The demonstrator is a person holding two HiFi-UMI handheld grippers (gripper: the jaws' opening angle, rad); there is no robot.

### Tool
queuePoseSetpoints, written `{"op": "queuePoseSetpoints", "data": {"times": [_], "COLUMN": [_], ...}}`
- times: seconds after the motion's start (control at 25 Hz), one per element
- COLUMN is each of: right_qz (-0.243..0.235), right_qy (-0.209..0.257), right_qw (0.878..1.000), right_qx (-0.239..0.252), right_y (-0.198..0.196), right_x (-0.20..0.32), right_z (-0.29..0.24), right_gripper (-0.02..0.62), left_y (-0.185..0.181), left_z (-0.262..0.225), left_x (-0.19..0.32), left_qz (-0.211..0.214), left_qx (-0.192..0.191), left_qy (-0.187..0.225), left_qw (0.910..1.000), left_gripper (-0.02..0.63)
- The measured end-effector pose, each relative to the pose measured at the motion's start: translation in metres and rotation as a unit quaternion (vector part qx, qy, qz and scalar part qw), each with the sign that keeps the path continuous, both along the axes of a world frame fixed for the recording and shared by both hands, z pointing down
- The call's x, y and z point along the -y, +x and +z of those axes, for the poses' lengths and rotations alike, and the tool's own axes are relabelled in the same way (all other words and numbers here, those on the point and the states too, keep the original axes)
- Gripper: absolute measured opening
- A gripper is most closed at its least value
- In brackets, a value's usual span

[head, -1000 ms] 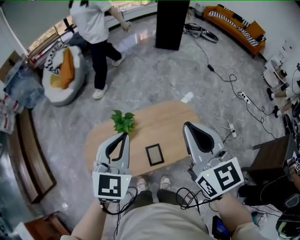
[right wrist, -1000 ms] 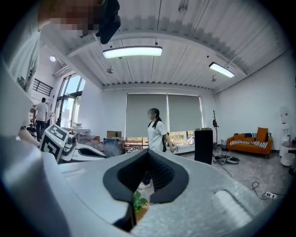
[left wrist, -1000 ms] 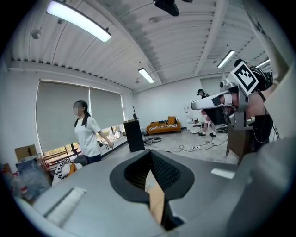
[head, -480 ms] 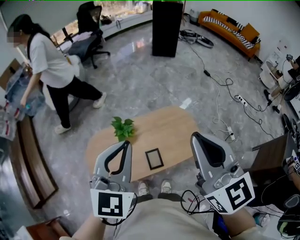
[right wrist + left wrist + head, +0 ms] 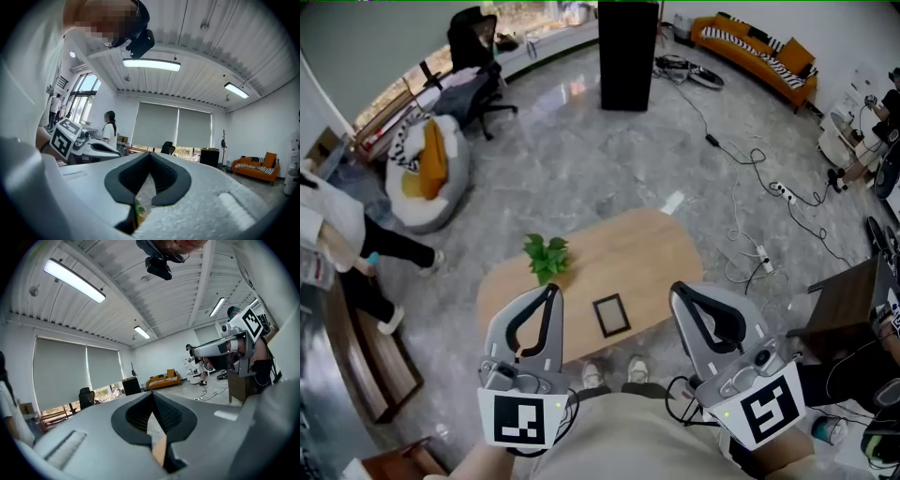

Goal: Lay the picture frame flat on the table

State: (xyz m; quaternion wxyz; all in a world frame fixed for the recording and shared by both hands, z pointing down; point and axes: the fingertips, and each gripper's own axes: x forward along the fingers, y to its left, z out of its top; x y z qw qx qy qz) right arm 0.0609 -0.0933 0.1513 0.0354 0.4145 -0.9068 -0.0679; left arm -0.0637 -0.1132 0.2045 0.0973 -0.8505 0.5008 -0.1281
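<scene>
Looking down, we find the picture frame [image 5: 611,315] at the lower middle of the head view, on the near edge of the table [image 5: 633,248]. It seems to lie flat already, its long axis running up the frame with a slight tilt. It shows between our 2 grippers and well below them. The left gripper [image 5: 551,289] and right gripper [image 5: 677,289] each have jaws pressed together on nothing. We judge neither clearly nearer.
</scene>
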Motion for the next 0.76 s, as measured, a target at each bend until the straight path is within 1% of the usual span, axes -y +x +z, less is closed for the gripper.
{"op": "queuePoseSetpoints", "data": {"times": [0.24,0.36,0.48,0.76], "right_qz": [0.001,0.004,0.003,0.005], "right_qy": [0.000,0.013,0.024,0.032], "right_qw": [1.000,1.000,1.000,0.999], "right_qx": [0.002,0.003,0.003,0.000], "right_y": [0.001,0.004,0.005,0.001], "right_x": [-0.003,-0.001,-0.001,-0.003], "right_z": [-0.003,-0.008,-0.014,-0.021], "right_gripper": [0.002,0.002,0.002,0.002], "left_y": [0.003,0.003,0.003,-0.001], "left_z": [-0.003,-0.005,-0.009,-0.014], "left_x": [-0.001,0.000,-0.002,-0.003], "left_qz": [0.004,0.010,0.009,0.005], "left_qx": [0.004,0.012,0.013,0.018], "left_qy": [0.005,0.010,0.016,0.021], "left_qw": [1.0000,0.9998,0.9998,0.9996], "left_gripper": [0.020,0.020,0.020,0.020]}}
